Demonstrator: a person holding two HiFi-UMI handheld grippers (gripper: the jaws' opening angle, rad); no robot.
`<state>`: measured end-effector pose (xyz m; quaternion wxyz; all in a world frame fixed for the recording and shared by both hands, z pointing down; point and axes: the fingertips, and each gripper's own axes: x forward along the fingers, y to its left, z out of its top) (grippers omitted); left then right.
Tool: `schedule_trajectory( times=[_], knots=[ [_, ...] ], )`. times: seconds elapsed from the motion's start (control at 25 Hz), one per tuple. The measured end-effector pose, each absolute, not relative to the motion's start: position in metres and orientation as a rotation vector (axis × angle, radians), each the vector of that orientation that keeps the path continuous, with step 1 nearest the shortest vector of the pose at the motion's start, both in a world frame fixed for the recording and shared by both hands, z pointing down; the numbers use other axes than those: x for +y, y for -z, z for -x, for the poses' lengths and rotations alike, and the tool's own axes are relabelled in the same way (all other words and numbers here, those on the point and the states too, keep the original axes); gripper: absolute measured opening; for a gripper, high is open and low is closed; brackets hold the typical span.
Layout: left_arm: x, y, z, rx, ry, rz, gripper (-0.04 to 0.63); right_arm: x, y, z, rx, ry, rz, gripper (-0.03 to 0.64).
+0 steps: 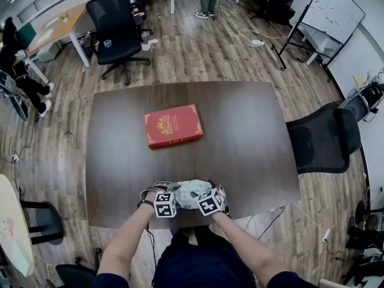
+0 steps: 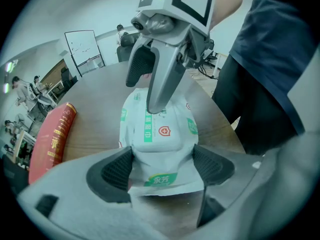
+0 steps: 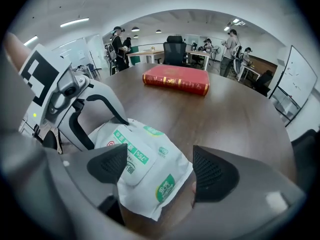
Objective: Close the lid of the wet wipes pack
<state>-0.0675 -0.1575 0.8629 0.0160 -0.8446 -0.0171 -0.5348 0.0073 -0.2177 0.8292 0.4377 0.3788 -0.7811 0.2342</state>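
A white and green wet wipes pack point(image 1: 191, 192) lies at the near edge of the dark table point(image 1: 252, 137). My left gripper point(image 2: 160, 166) is shut on one end of the pack point(image 2: 161, 134), its pads squeezing the wrapper from both sides. My right gripper point(image 2: 152, 91) comes down from above with its jaws shut, and one fingertip point(image 2: 154, 104) rests on the top of the pack. In the right gripper view the pack point(image 3: 142, 159) lies under my right gripper point(image 3: 160, 170), not clamped, and its lid flap point(image 3: 131, 156) looks flat. The left gripper point(image 3: 107, 118) holds the far end.
A red hardcover book point(image 1: 173, 126) lies in the middle of the table, well behind the pack. Black office chairs stand at the table's far side point(image 1: 117, 26) and right side point(image 1: 324, 138). People stand by desks in the background. The table's front edge is right under my hands.
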Motion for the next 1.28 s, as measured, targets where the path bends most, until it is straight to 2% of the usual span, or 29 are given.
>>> schedule_trajectory(
  times=[1.0,1.28],
  knots=[
    [-0.163,-0.867,0.068,0.017,1.708,2.549,0.383,-0.22,-0.839,-0.007,-1.883,-0.638,-0.913,0.434],
    [-0.166,-0.838,0.077,0.368,1.642,2.791,0.446,-0.221,-0.838,-0.006,-1.888,-0.652,-0.918,0.434]
  ],
)
